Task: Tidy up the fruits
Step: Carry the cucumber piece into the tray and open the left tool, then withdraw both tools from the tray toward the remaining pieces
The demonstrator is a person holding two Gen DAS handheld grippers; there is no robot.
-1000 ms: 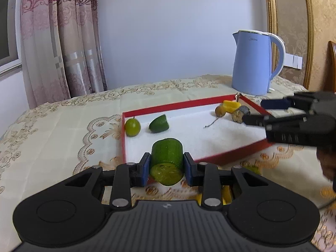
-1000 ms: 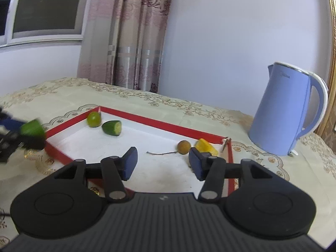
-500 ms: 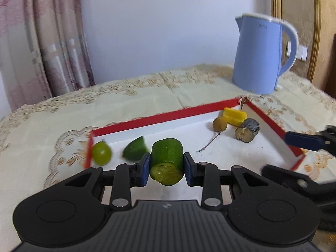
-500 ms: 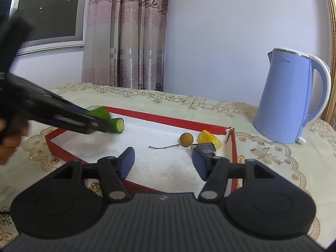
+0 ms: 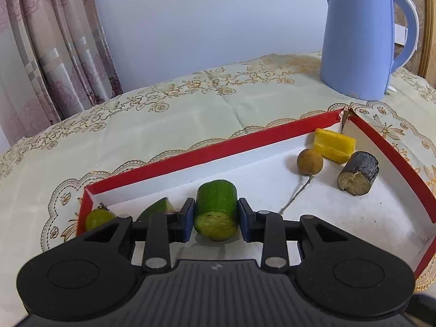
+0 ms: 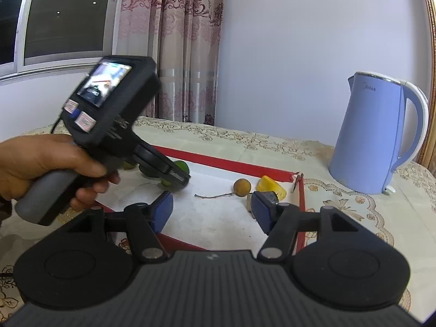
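My left gripper is shut on a green cucumber chunk and holds it low over the white floor of the red-rimmed tray, near its left corner. Just left of it lie a green wedge and a small round green fruit. A brown longan with a stem, a yellow piece and a dark cylinder piece lie at the tray's right end. My right gripper hovers over the tray's near edge with its jaws opening and nothing between them.
A blue electric kettle stands on the patterned tablecloth beyond the tray's right corner. In the right wrist view a hand holds the left gripper over the tray's left part. Curtains and a wall lie behind the table.
The left gripper carried the cucumber chunk from outside the near rim to over the tray floor. The right gripper's jaws widened, and the dark piece now lies free by its right finger.
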